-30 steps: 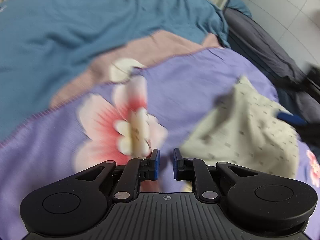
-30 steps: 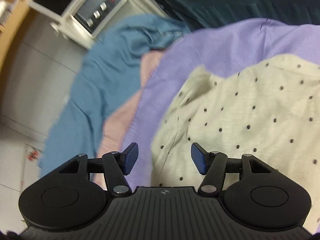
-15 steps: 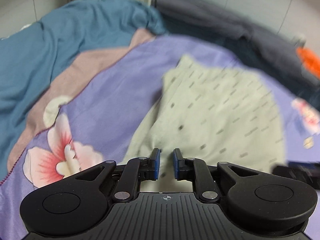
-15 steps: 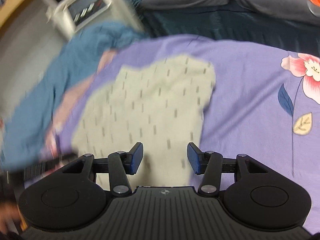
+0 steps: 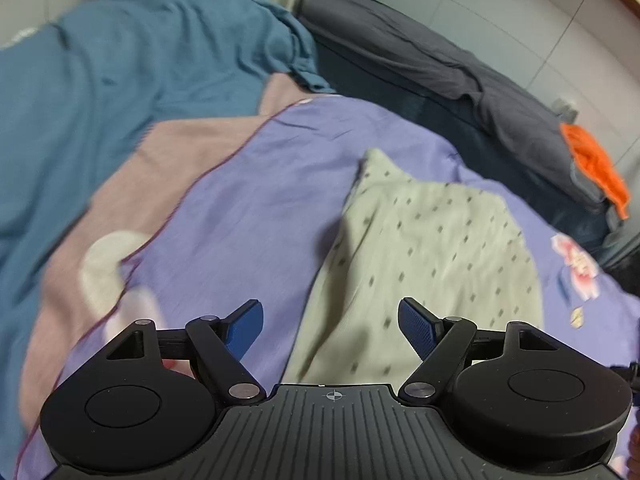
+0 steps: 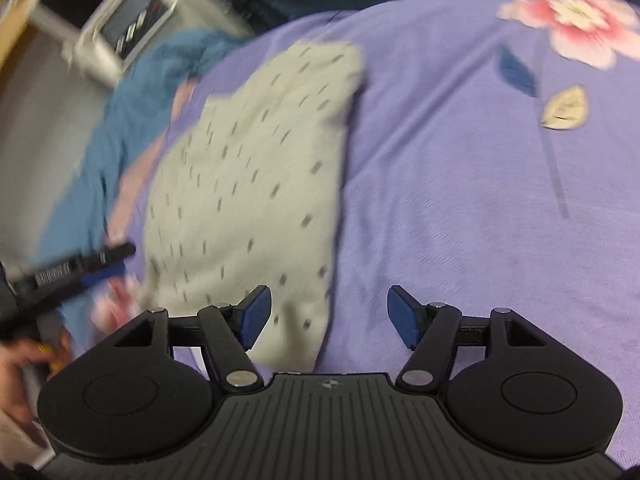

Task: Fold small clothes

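A cream cloth with dark specks (image 5: 432,248) lies flat on the purple flowered sheet (image 5: 256,216). My left gripper (image 5: 330,328) hovers over the cloth's near left edge. Its jaws are opening wide and grip nothing; the cloth lies below them. In the right wrist view the same cloth (image 6: 256,168) stretches away to the upper left. My right gripper (image 6: 332,316) is over its near corner, jaws opening, pads clear of the fabric. The left gripper (image 6: 72,268) shows at that view's left edge, blurred, with a hand (image 6: 16,356) behind it.
A rumpled blue blanket (image 5: 120,80) covers the far left of the bed. Dark grey bedding (image 5: 440,60) runs along the far side, with an orange item (image 5: 596,160) at its right end. A white appliance (image 6: 124,28) stands beyond the bed on a tiled floor.
My left jaws went from nearly shut to wide open, and that view swung right onto the cloth. My right gripper drew back to the cloth's near corner; its jaws narrowed, then widened.
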Motion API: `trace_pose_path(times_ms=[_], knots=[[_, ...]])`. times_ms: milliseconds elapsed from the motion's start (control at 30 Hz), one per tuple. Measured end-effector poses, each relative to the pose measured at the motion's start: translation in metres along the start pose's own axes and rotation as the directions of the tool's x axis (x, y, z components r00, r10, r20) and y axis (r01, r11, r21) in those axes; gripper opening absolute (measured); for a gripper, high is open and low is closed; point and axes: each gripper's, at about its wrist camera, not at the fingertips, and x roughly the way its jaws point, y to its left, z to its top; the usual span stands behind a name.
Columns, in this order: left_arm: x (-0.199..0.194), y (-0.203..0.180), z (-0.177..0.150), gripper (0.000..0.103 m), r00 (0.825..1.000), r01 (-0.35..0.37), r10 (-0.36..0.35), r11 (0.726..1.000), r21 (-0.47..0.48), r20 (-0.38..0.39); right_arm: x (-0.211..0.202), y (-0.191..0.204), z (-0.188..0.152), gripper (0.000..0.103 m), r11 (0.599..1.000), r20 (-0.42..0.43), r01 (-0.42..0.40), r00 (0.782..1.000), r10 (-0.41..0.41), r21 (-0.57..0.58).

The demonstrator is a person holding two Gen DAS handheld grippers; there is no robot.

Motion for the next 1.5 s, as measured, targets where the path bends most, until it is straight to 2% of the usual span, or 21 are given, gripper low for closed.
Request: trace_pose_path(times_ms=[133,233,333,433,533,600,700,767,867,900,933,1000,1067,1133,1267,1400,1500], knots=[[0.033,-0.006,0.023,0.103,0.994,0.097,-0.095,0.995,0.032,-0.043,-0.009,-0.029,0.026,0.07,0.983,0.062,-0.096,0.994,0.087,0.154],[0.061,-0.011,0.034,0.103,0.987,0.133,-0.126,0.989,0.063,-0.102,-0.004,-0.037,0.039,0.069,0.968,0.085,-0.151,0.987,0.136,0.2],[0.079,-0.007,0.043,0.103,0.979,0.165,-0.158,0.985,0.042,-0.131,0.012,-0.036,0.049,0.068,0.961,0.06,-0.175,0.984,0.166,0.213],[0.087,-0.003,0.049,0.103,0.961,0.247,-0.245,0.969,0.003,-0.129,0.028,-0.032,0.053,0.067,0.961,0.041,-0.182,0.983,0.177,0.21],[0.097,-0.009,0.051,0.103,0.938,0.318,-0.313,0.948,0.01,-0.147,0.045,-0.028,0.06,0.066,0.957,0.033,-0.192,0.981,0.19,0.216],[0.106,-0.015,0.05,0.103,0.933,0.329,-0.321,0.944,0.022,-0.163,0.056,-0.023,0.065,0.062,0.954,0.037,-0.201,0.98,0.197,0.225],[0.112,-0.024,0.047,0.103,0.938,0.327,-0.316,0.943,0.066,-0.14,0.074,-0.017,0.075,0.057,0.946,0.042,-0.205,0.979,0.201,0.251],[0.116,-0.027,0.048,0.103,0.935,0.334,-0.325,0.941,0.045,-0.14,0.084,-0.015,0.08,0.054,0.939,0.06,-0.208,0.978,0.2,0.273],[0.123,-0.029,0.048,0.092,0.931,0.337,-0.331,0.942,0.012,-0.154,0.097,-0.01,0.086,0.053,0.927,0.085,-0.218,0.976,0.201,0.304],[0.124,-0.032,0.047,0.091,0.929,0.34,-0.333,0.94,0.015,-0.159,0.099,-0.01,0.087,0.051,0.924,0.096,-0.218,0.976,0.197,0.313],[0.123,-0.036,0.047,0.089,0.931,0.336,-0.327,0.942,0.029,-0.159,0.1,-0.008,0.088,0.044,0.925,0.104,-0.208,0.977,0.184,0.318],[0.122,-0.043,0.045,0.079,0.934,0.326,-0.316,0.944,0.04,-0.165,0.102,-0.006,0.086,0.032,0.927,0.116,-0.176,0.983,0.145,0.33],[0.119,-0.048,0.043,0.069,0.933,0.327,-0.316,0.944,0.04,-0.173,0.099,-0.003,0.083,0.022,0.931,0.129,-0.153,0.985,0.116,0.33],[0.111,-0.056,0.042,0.065,0.938,0.323,-0.311,0.944,0.062,-0.155,0.093,0.003,0.079,0.012,0.941,0.143,-0.138,0.985,0.098,0.31],[0.086,-0.077,0.039,0.063,0.929,0.361,-0.347,0.926,0.114,-0.125,0.065,0.02,0.069,0.011,0.965,0.194,-0.112,0.979,0.066,0.236],[0.059,-0.107,0.037,0.063,0.912,0.409,-0.397,0.897,0.167,-0.102,0.025,0.037,0.059,0.01,0.99,0.255,-0.07,0.966,0.037,0.123],[0.039,-0.131,0.032,0.063,0.891,0.454,-0.442,0.87,0.192,-0.103,-0.012,0.039,0.048,0.01,0.992,0.318,-0.076,0.947,0.039,0.104]])
